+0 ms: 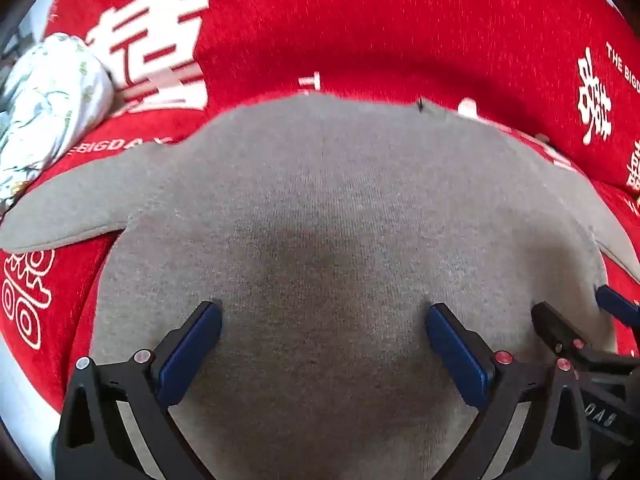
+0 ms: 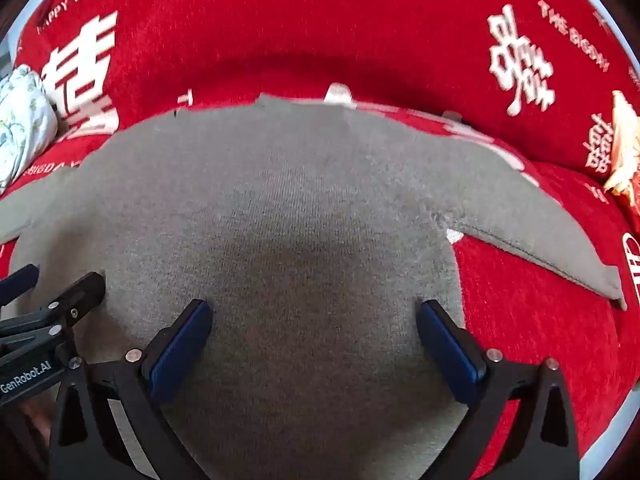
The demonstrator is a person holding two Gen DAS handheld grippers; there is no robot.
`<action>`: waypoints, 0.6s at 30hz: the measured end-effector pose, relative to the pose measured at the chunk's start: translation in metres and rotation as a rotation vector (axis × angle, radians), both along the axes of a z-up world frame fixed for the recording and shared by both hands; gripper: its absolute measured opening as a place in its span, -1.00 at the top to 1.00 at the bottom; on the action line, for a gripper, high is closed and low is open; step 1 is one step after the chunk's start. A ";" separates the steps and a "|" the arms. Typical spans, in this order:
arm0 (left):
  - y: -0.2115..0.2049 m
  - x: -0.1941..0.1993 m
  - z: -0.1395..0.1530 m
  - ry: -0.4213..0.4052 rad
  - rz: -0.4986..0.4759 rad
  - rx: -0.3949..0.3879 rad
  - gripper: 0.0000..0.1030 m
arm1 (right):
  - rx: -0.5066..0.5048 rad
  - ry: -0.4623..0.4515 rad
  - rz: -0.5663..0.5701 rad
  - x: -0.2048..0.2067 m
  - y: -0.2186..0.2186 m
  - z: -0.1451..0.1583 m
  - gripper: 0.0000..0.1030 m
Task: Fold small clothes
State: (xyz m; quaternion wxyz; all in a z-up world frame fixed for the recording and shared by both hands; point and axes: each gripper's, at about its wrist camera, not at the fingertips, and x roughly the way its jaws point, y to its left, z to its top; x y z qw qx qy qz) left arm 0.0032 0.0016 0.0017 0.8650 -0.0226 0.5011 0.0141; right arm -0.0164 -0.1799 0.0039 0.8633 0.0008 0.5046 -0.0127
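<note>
- A grey top [image 1: 320, 200] lies spread flat on a red cloth [image 1: 360, 20] with white characters, sleeves out to either side.
- The left gripper [image 1: 323, 336] hangs over the top's near middle, fingers [image 1: 192, 344] wide, nothing between them.
- The right gripper [image 2: 316, 332] sits just beside it on the right, fingers [image 2: 452, 344] also wide and empty, near the top's right edge.
- A floral bundle [image 1: 48, 108] lies far left on the cloth.
- An orange-and-cream item [image 2: 624, 152] rests at far right.
</note>
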 end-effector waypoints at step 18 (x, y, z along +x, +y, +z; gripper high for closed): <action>-0.014 0.012 0.050 -0.016 -0.042 0.118 -1.00 | 0.060 -0.058 0.038 0.001 -0.003 0.042 -0.99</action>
